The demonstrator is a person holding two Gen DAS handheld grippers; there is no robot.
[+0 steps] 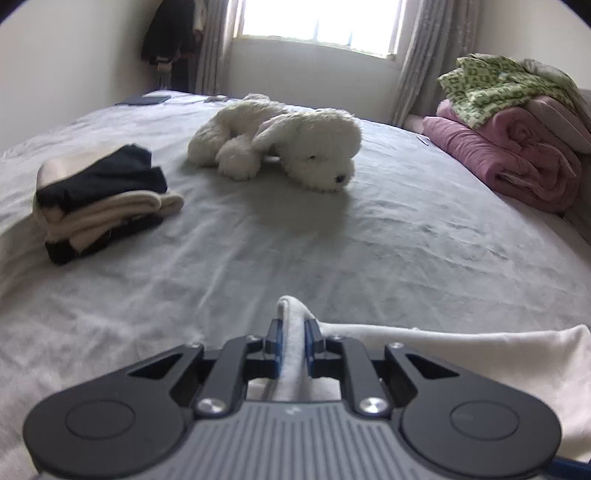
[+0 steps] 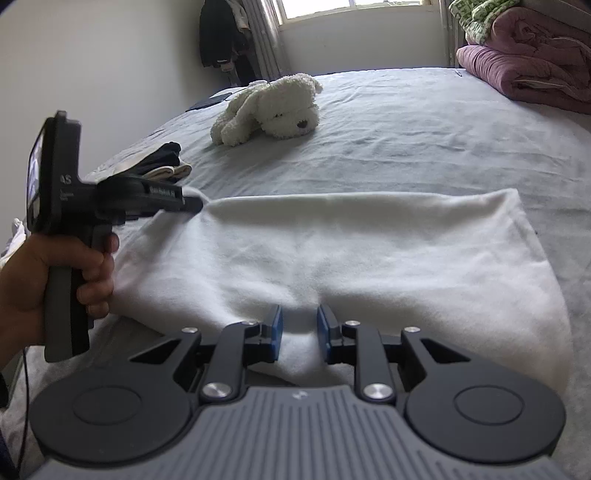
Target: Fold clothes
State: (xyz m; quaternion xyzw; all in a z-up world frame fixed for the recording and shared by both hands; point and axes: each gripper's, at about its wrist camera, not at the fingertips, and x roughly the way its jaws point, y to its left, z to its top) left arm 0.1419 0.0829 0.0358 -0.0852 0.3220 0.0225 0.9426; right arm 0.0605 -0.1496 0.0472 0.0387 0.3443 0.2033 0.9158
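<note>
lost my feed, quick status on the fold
Left gripper shut on white garment edge. Right gripper open over its near edge. Folded stack and plush dog sit beyond, not in the way.

home bedroom | bed [image 1: 258, 240] | plush dog [image 1: 280, 142] | curtained window [image 1: 317, 26]

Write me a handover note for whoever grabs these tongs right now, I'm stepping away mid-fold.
Left tongs: shut on a bunched corner of the white garment, at its far left edge.
Right tongs: open, fingers either side of a fabric ridge at the near edge, not clamped yet.
White garment lies spread flat on the grey bed sheet, in front of both tongs.
Done: folded stack of dark and cream clothes sits far left, beside the plush dog.
Left: close the right tongs on the near edge, then fold the garment and add it to the stack, probably.
</note>
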